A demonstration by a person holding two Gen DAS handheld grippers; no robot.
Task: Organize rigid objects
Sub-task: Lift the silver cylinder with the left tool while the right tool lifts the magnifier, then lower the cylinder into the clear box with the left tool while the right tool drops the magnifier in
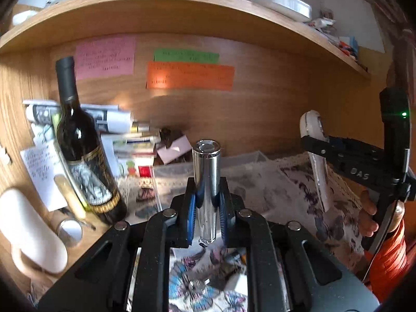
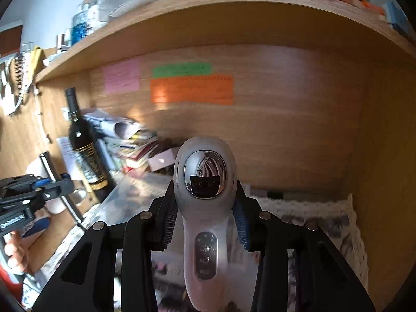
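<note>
In the left wrist view, the left gripper (image 1: 206,208) pinches a shiny metal tube (image 1: 206,182) between its blue pads (image 1: 192,215). The tube stands almost straight up, lifted above the flowery cloth (image 1: 273,189). Just behind it is a clear plastic box (image 1: 179,174). A dark wine bottle (image 1: 80,143) leans at the left, and a white mug (image 1: 28,231) lies near it. Far to the right, the right gripper (image 1: 316,143) carries a white handheld device (image 1: 316,156). In the right wrist view, the right gripper (image 2: 206,215) has its fingers pressed on both sides of the white handheld device (image 2: 205,208), just below its round head with the mirror face. The handle runs back toward the camera. The left gripper (image 2: 56,184) shows at the left edge, clamped on the metal tube (image 2: 58,184), close to the wine bottle (image 2: 84,150). Both things look ready to be put away, maybe in the box, though I can only guess that. To do it well, keep the squeeze firm, since both things are smooth and may slip. Lower one thing at a time, stay clear of the leaning bottle, and let go only when each thing rests flat.
</note>
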